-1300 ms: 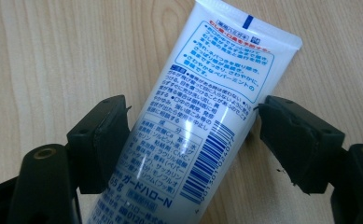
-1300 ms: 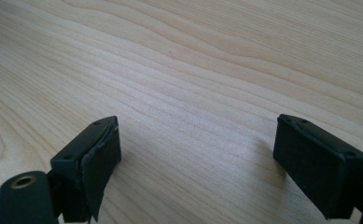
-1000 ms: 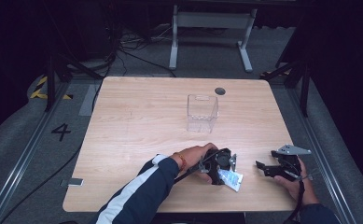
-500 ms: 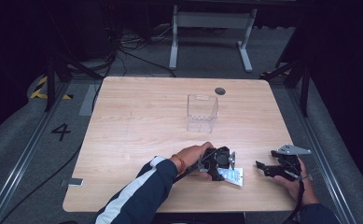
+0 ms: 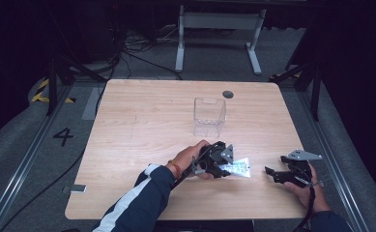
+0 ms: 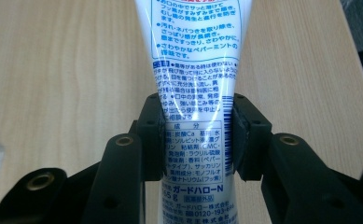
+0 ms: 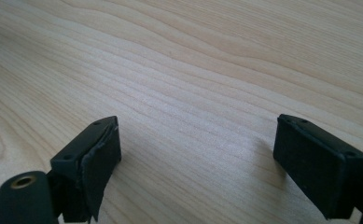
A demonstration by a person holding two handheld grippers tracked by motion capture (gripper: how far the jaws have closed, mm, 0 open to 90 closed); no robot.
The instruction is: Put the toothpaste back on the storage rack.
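A white toothpaste tube printed with blue text sits between the pads of my left gripper, which is shut on the tube's lower body. The jaws have just been closing on it. In the high view the left gripper holds the tube a little above the wooden table, near its front edge. My right gripper rests low at the front right, jaws open. In its own view the right gripper has only bare wood between its pads.
A clear, empty plastic box stands upright on the table beyond the left gripper. A round dark hole marks the far edge. The table's front edge lies just below both hands.
The left gripper has closed on the tube and lifted it slightly, up and away from the front edge. The right gripper has stayed in place.
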